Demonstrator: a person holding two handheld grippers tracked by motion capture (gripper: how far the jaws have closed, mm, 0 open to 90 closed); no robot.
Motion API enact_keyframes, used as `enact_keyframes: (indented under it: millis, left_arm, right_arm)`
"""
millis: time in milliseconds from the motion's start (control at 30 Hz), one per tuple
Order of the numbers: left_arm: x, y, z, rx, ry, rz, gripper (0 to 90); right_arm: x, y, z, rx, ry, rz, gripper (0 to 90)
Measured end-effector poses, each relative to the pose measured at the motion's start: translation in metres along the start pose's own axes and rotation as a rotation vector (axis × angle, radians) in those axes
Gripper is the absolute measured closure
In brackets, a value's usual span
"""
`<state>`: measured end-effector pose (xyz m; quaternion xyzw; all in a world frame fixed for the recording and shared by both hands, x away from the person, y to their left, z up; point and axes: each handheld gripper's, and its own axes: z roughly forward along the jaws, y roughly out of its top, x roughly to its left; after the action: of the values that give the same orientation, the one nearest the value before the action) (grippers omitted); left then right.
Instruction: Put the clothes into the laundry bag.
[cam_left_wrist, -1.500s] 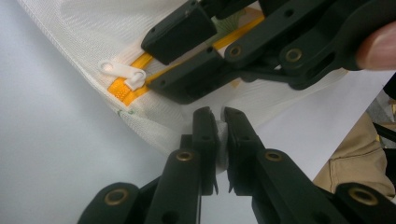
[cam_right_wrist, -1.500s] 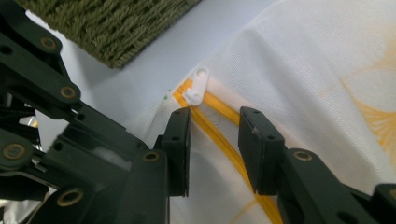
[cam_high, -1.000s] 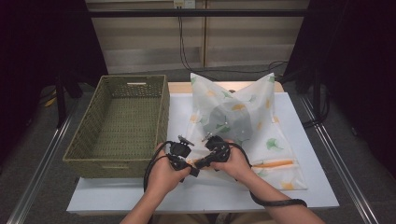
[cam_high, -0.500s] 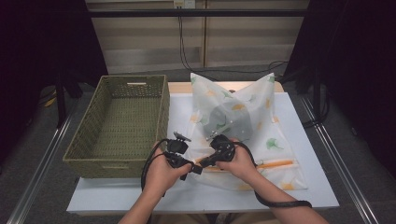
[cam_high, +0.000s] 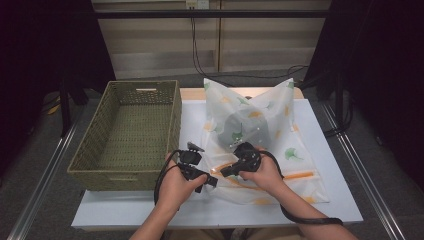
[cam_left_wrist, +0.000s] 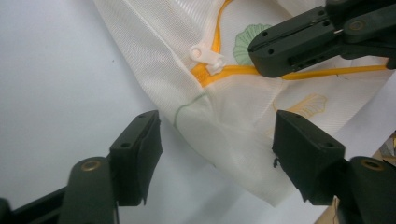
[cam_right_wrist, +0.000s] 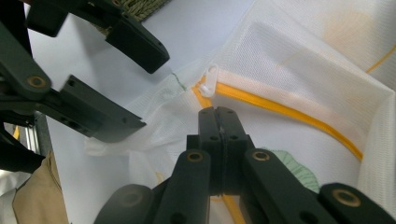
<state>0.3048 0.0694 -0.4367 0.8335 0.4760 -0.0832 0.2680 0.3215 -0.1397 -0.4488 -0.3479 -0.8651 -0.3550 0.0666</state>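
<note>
A white mesh bag (cam_high: 270, 115) printed with green and orange leaves lies on the white table (cam_high: 192, 125), with a grey bundle inside it. Its orange zipper (cam_right_wrist: 289, 112) ends at a white pull (cam_left_wrist: 205, 56) (cam_right_wrist: 210, 79) near the bag's front left corner. My left gripper (cam_high: 207, 180) (cam_left_wrist: 217, 140) is open; its jaws have just been opening. The bag's corner lies between them, untouched. My right gripper (cam_high: 225, 171) (cam_right_wrist: 217, 112) is shut, its tip resting on the zipper line just beside the pull. Whether it pinches fabric I cannot tell.
A deep olive wicker basket (cam_high: 172, 120) stands on the table's left side, close to my left hand. Metal rails run along both sides of the table. Cables trail from both grippers over the front edge.
The left gripper's jaws have spread apart by the bag's corner. The right gripper has shifted slightly to the right, still shut. The bag has stayed put.
</note>
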Motion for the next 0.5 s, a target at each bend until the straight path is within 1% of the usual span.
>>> enact_keyframes:
  millis: [67,167,200,233,333,367,467,500]
  left_arm:
    - [0.002,0.001,0.003,0.007,-0.004,-0.003,29.4]
    - [0.002,0.001,0.006,0.008,-0.006,-0.008,30.5]
    - [0.005,0.001,0.007,0.022,-0.017,0.001,30.0]
    - [0.005,0.001,0.008,-0.002,-0.015,-0.019,29.4]
    - [0.007,0.001,0.01,-0.001,-0.012,-0.013,28.3]
    - [0.007,0.001,0.012,-0.007,-0.018,-0.028,28.3]
    - [0.007,0.002,0.013,-0.014,-0.021,-0.018,29.2]
    - [0.008,0.004,0.013,-0.013,-0.039,-0.011,29.7]
  right_arm:
    - [0.0,0.0,-0.002,0.001,-0.003,0.004,90.0]
    - [0.001,0.0,-0.004,-0.007,0.0,0.009,90.0]
    - [0.0,0.001,-0.005,-0.012,-0.005,0.005,90.0]
    - [0.0,0.001,-0.006,-0.02,-0.002,-0.003,90.0]
    - [0.0,0.001,-0.007,-0.018,-0.004,0.003,90.0]
    - [-0.001,0.001,-0.009,-0.021,-0.005,-0.002,90.0]
    - [-0.001,0.002,-0.01,-0.022,0.0,0.008,90.0]
    - [-0.001,0.002,-0.01,-0.027,0.002,0.006,90.0]
